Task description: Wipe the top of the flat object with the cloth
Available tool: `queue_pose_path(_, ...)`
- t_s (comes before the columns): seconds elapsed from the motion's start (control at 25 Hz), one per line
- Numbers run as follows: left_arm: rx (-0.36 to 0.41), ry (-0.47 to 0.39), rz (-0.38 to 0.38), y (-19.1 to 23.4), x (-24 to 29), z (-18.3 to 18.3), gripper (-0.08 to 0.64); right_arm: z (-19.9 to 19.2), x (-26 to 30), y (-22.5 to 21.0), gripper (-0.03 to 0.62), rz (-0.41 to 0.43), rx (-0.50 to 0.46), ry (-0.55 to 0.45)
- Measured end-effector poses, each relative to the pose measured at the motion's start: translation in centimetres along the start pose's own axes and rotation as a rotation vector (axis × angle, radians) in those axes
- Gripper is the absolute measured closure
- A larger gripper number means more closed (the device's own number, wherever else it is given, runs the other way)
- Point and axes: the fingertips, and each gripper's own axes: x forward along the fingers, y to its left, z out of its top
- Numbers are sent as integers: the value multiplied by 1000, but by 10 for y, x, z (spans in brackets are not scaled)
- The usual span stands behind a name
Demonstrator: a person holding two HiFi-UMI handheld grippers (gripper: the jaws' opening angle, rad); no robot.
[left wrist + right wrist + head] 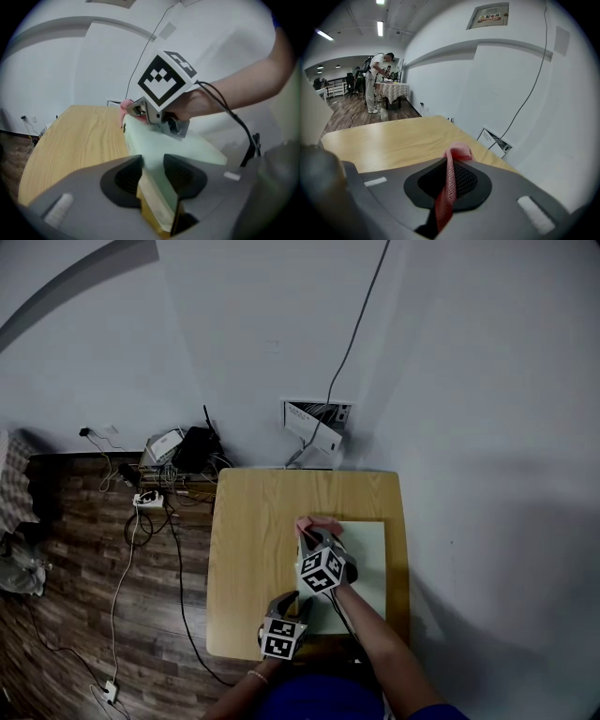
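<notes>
The left gripper pinches the near edge of the flat object. This pale green flat object lies on the right side of the table. The right gripper is closed tight on the pink cloth, which sits on the far left corner of the flat object.

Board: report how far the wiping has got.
Done: the left gripper clamps the near edge of the board, and the right gripper pinches the pink cloth. In hand: the cloth sits at the board's far left corner. Left: the wipe across the top; no wiped area can be told apart.
</notes>
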Motion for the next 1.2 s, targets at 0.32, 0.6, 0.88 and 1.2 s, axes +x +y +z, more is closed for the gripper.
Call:
queue_pose_path(0.32,-3,1,6,0,1,1,413,-3,-1,-1,578,25,-14,12)
queue_pose_path(0.6,12,0,15,-1,1,0,413,-11,-7,-8,578,23,-4,23)
queue_pose_path(0.88,33,18,22,-6,2,-1,417,-26,-17,-20,578,1,4,38)
queue_pose_path(1.2,49,22,38,-7,3,-1,417,-52,-32,-42,578,-46,36,74)
